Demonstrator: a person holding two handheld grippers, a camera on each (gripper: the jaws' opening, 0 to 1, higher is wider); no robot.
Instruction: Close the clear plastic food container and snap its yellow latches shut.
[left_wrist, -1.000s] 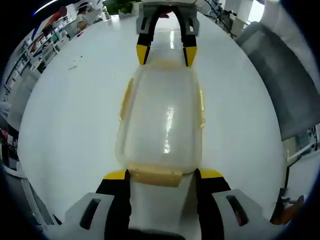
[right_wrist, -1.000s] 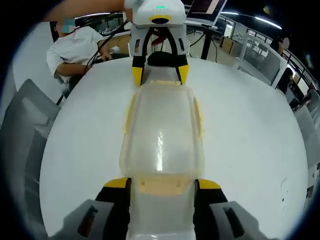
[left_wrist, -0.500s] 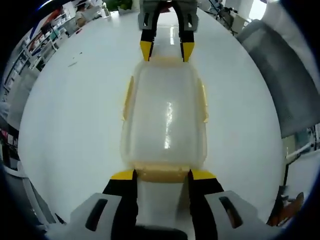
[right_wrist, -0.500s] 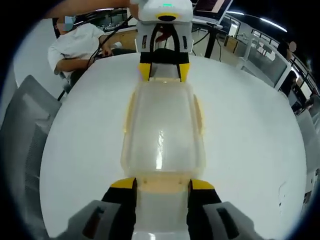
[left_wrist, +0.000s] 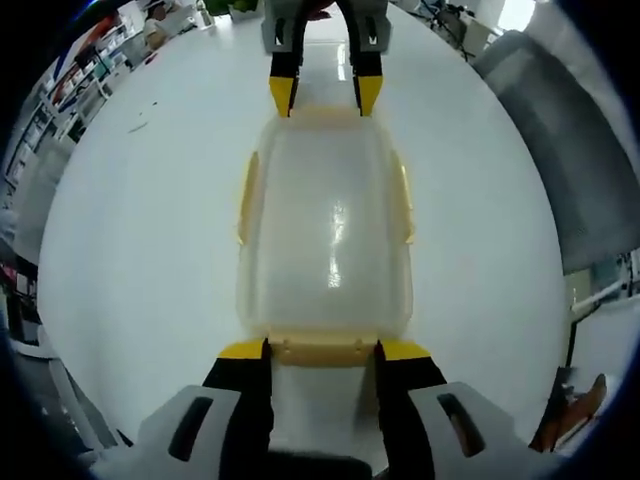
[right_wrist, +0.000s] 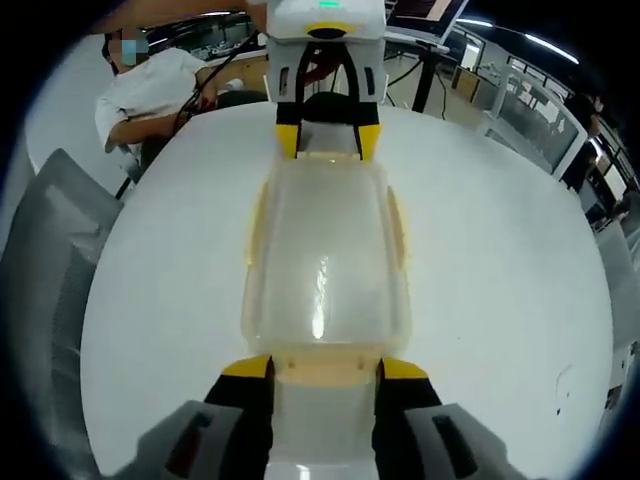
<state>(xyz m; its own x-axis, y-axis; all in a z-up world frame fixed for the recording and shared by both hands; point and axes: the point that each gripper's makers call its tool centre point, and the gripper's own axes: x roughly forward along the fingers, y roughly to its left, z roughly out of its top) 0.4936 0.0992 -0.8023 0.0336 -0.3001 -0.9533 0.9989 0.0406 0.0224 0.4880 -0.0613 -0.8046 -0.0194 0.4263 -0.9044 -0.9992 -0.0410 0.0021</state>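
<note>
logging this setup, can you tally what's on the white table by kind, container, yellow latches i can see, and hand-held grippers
clear plastic container: 1
yellow latches: 4, near end, far end, left side, right side
hand-held grippers: 2, left hand-held gripper, right hand-held gripper
total: 7

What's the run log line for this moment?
clear plastic food container: lid down on white round table | left gripper: at near yellow latch | right gripper: at opposite yellow latch
</note>
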